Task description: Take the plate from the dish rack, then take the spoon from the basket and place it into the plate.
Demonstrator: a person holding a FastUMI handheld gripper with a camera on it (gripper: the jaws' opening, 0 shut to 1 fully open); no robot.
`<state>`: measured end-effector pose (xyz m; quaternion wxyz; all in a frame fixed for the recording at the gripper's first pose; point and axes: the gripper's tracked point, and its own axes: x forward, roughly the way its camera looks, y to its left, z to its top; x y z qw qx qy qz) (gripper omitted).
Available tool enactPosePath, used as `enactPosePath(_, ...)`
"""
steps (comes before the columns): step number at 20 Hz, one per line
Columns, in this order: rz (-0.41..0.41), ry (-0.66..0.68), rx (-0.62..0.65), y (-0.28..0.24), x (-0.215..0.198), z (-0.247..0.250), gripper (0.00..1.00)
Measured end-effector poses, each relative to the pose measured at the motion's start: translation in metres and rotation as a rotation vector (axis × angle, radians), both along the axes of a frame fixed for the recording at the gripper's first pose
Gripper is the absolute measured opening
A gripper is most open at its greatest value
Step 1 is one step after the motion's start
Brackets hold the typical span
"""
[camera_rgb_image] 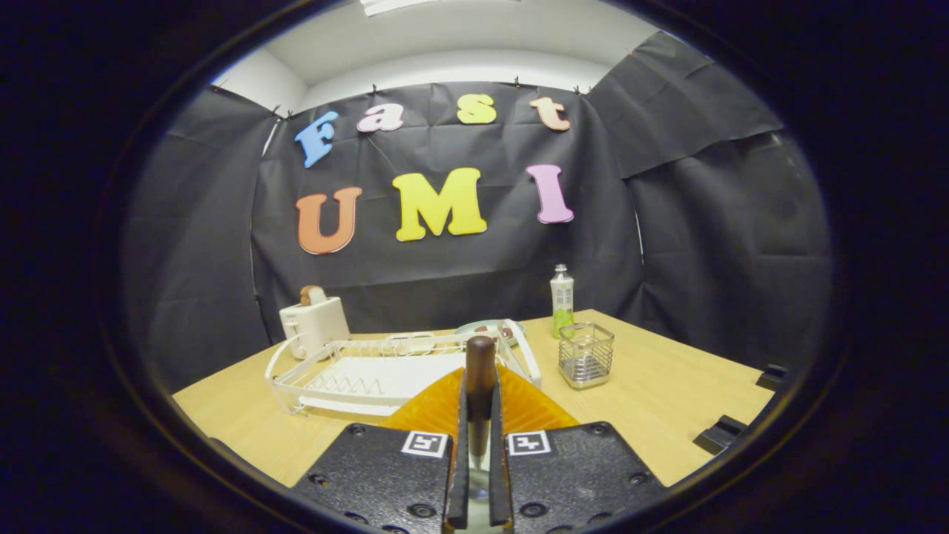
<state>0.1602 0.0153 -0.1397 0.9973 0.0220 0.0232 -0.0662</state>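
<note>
Fingers of the hand-held gripper (pixel 480 415) press from both sides on the dark brown wooden handle of a spoon (pixel 480 378), which stands upright between them, its long axis vertical and its rounded handle end pointing up; the bowl end is hidden low between the fingers. Just beyond the spoon sits a white wire dish rack (pixel 385 374) on a pale wooden table (pixel 667 400). A round grey-rimmed plate (pixel 489 328) lies at the rack's far right corner, partly hidden by the rack's rim and by the top of the spoon handle, so whether it rests in the rack or on the table behind it cannot be told. Right of the rack, near its end, stands a small square metal mesh basket (pixel 586 354). Behind that basket, further from the rack, a clear plastic bottle with a green label and white cap (pixel 562 300) stands upright. At the rack's far left corner sits a white toaster (pixel 314 325) with a slice of browned bread (pixel 311 294) poking from its slot.
</note>
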Motion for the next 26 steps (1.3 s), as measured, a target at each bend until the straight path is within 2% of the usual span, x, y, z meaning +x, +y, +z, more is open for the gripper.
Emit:
enactPosePath(2, -0.009, -0.028, -0.003, -0.003, -0.006, 0.008, 0.18)
enactPosePath(6, -0.021, -0.095, 0.014, -0.017, -0.027, 0.036, 0.73)
enactPosePath(11, -0.029, -0.157, 0.007, -0.043, -0.062, 0.067, 0.77)
enactPosePath(16, 0.009, -0.109, -0.003, -0.059, -0.087, 0.072, 1.0)
enactPosePath(26, 0.051, -0.14, -0.016, -0.079, -0.135, 0.092, 1.0)
